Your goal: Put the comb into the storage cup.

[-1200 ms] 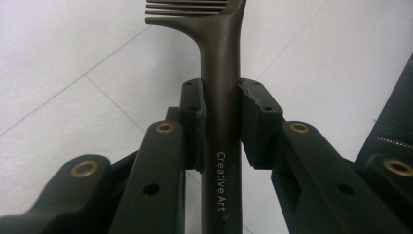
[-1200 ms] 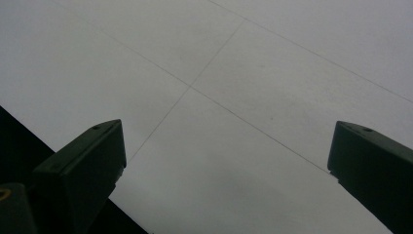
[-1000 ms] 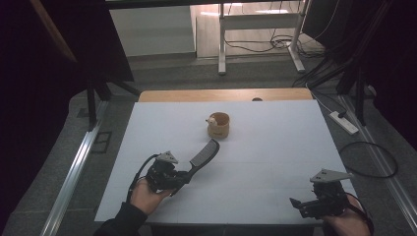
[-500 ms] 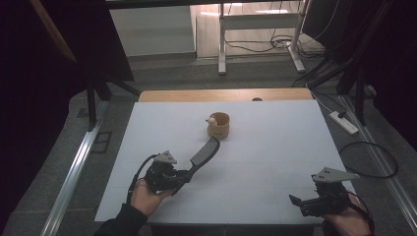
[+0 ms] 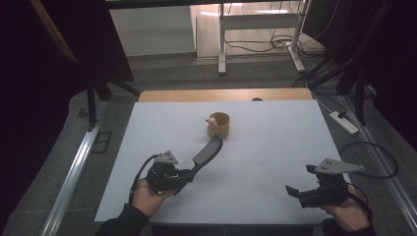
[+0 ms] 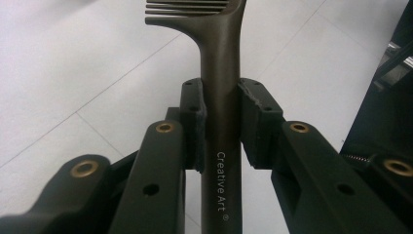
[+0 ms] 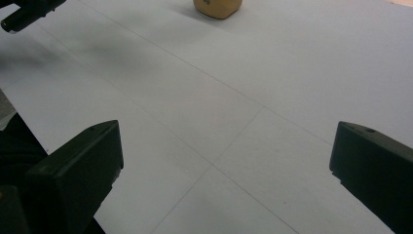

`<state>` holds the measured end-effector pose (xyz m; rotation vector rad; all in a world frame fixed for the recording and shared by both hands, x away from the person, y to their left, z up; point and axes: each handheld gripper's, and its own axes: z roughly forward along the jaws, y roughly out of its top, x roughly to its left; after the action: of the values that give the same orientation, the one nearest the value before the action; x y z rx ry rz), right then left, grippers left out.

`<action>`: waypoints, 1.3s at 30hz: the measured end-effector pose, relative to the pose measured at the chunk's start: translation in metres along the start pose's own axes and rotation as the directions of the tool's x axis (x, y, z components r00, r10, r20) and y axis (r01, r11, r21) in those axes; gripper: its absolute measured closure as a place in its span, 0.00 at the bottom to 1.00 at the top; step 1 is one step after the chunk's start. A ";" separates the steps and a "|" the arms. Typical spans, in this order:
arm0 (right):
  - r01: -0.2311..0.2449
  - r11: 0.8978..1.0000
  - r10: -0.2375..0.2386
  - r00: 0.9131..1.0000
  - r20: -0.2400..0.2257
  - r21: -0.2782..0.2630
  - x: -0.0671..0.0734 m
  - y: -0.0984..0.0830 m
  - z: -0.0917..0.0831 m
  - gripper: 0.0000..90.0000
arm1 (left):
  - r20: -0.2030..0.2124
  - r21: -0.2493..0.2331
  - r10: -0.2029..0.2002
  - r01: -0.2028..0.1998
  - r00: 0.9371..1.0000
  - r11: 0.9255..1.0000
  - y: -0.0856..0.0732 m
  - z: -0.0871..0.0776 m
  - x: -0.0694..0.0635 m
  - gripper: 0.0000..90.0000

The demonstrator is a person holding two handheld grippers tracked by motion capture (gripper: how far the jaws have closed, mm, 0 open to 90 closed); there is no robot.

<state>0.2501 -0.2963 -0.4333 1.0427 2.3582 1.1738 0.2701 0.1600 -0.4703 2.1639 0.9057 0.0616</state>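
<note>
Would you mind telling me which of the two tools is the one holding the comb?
The left tool: its pads are clamped on the dark comb's handle, teeth pointing toward the tan cup. The right tool stands wide open above bare table, holding nothing.

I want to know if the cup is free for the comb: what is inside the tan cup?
The tan cup stands upright; its inside looks dark and its bottom is hidden by the wall. A small pale piece sits at its rim. The comb stays outside it.

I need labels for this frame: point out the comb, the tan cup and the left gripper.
comb [image 5: 207, 150], high view, toothed head.
tan cup [image 5: 219, 126], high view, outer wall.
left gripper [image 6: 221, 114], left gripper view, between its fingers, which clamp the comb's handle.
</note>
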 end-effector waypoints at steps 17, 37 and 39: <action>-0.039 0.999 0.038 0.994 -0.103 -0.006 -0.002 0.018 0.010 0.00 | 0.016 -0.039 0.014 -0.014 1.000 0.999 0.005 0.002 -0.005 0.80; -0.021 1.000 0.024 0.982 -0.189 0.016 0.005 0.047 0.035 0.00 | 0.016 -0.065 0.040 -0.039 0.999 0.997 0.011 0.004 -0.009 0.80; -0.044 0.999 0.045 0.975 -0.219 0.009 0.006 0.051 0.038 0.00 | 0.016 -0.071 0.041 -0.040 0.999 0.997 0.012 0.005 -0.009 0.80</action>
<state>0.2910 -0.2496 -0.4162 1.0193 2.5149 1.3648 0.2715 0.1461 -0.4633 2.1137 0.8379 0.0939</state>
